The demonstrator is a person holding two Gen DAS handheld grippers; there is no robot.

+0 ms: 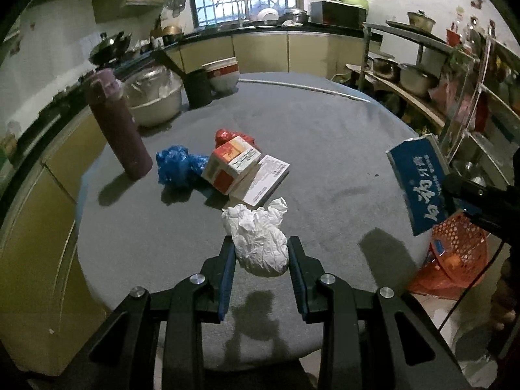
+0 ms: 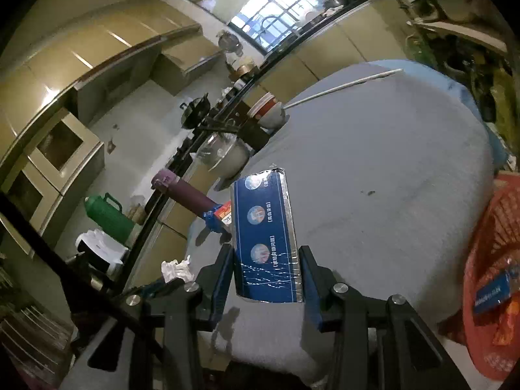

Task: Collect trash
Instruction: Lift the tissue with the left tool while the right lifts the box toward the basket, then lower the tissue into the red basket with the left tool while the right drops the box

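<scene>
Kitchen, grey round table [image 1: 325,136]. Left gripper [image 1: 261,253] clamped on crumpled white paper [image 1: 260,240]; right gripper [image 2: 268,271] clamped on blue toothpaste box [image 2: 265,227]. Carry both over orange mesh basket [image 1: 455,253], release inside rim.

A round counter [image 1: 325,149] covered in grey cloth fills the middle of the room. Near its left edge stands a purple flask [image 1: 118,123], upright, with a metal pot [image 1: 154,97] wrapped in clear film just behind it. Beside the pot sit a dark jug [image 1: 198,87] and a stack of bowls [image 1: 222,74]. A thin white rod [image 1: 305,87] lies along the far edge. Beyond are yellow cabinets [image 1: 260,52], a barred window [image 1: 243,0] and open shelves [image 1: 416,78] holding pots. A green jug [image 2: 105,213] stands on the side worktop.
</scene>
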